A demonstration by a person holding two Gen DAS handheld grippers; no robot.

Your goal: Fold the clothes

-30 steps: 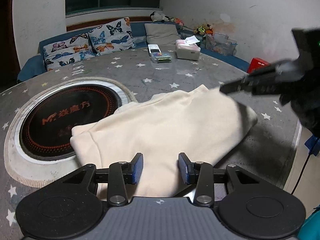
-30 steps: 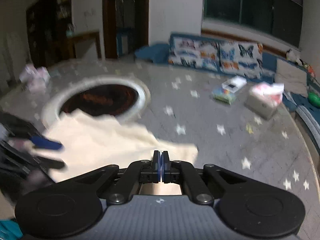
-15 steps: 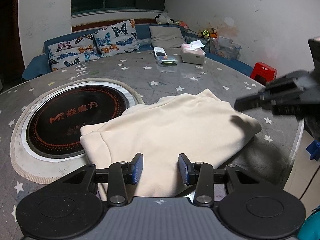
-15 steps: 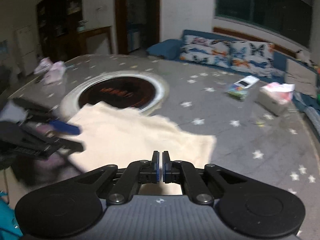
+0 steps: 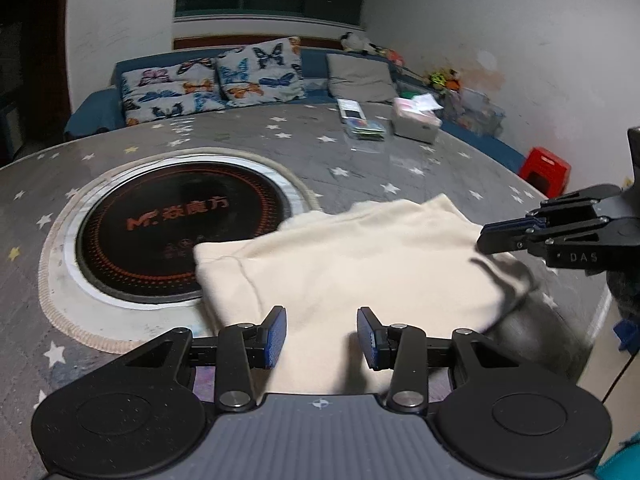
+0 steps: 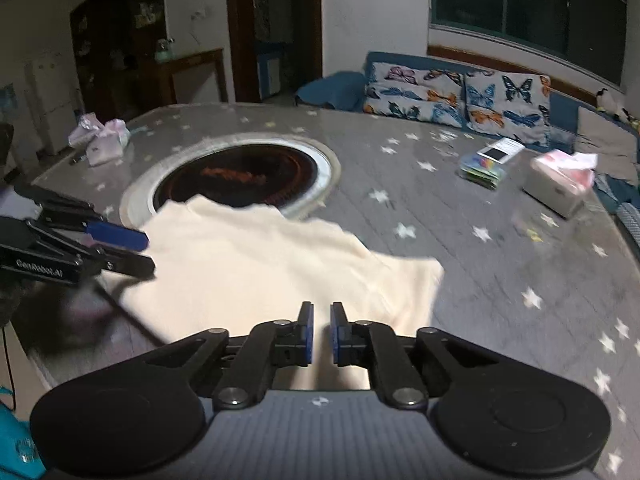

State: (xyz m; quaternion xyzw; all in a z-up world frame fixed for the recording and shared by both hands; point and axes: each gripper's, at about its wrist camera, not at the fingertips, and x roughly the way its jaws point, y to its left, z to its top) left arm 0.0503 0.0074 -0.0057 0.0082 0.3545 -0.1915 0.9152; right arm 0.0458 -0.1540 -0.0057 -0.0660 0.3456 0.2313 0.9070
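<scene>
in my left wrist view the left gripper (image 5: pixel 321 332) sits bottom centre, spread wide and empty; the folded cream garment (image 5: pixel 360 264) fills mid-frame on the starred table (image 5: pixel 360 160), overlapping the round black hotplate (image 5: pixel 180 232); in my right wrist view the right gripper (image 6: pixel 321 334) shows a narrow gap, gripping nothing; the garment lies centre-left.

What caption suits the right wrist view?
Right gripper, jaws slightly apart, above a cream garment on the starry table.
</scene>
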